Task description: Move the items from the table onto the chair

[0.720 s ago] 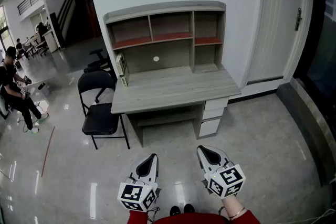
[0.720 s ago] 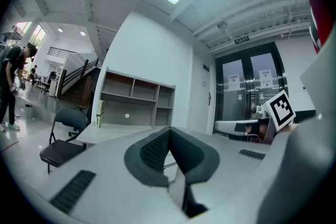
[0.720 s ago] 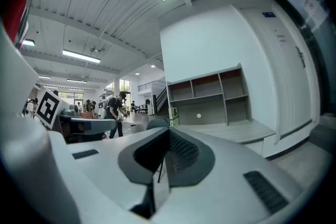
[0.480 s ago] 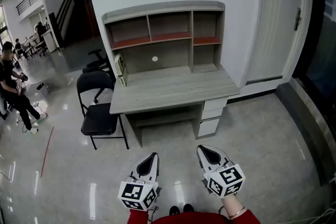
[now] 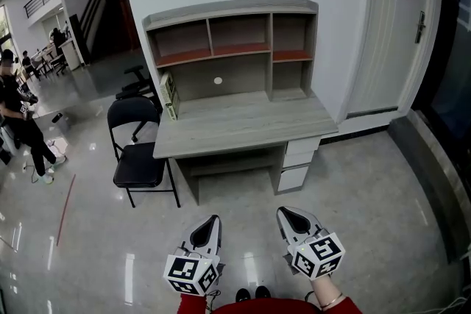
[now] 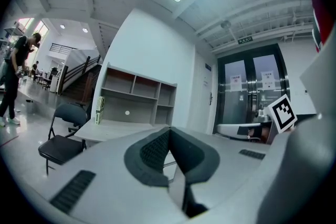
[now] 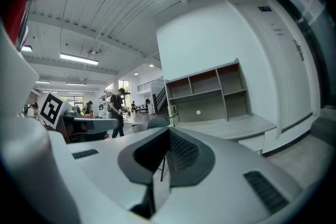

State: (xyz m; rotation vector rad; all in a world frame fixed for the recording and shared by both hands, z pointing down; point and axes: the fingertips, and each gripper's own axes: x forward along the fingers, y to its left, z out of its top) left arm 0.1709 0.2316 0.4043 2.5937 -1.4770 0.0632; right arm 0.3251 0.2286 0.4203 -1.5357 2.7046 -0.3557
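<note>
A grey wooden desk (image 5: 243, 127) with a shelf unit on top stands against the white wall. A green and white box (image 5: 171, 95) stands upright at the desk's left end; it also shows as the box (image 6: 98, 110) and the box (image 7: 171, 110) in the two gripper views. A black folding chair (image 5: 137, 162) sits just left of the desk, its seat bare. My left gripper (image 5: 210, 226) and right gripper (image 5: 291, 216) hover low over the floor, well short of the desk. The left gripper (image 6: 169, 131) and right gripper (image 7: 168, 132) are both shut, with nothing between the pads.
A black office chair (image 5: 138, 83) stands behind the folding chair. A person (image 5: 20, 125) stands at the far left near more furniture. A white door (image 5: 394, 33) is right of the desk, with dark glass beyond it. The desk has drawers (image 5: 298, 162) on its right side.
Both grippers have stayed almost where they were. The person at the far left has shifted further left. The view has moved only slightly.
</note>
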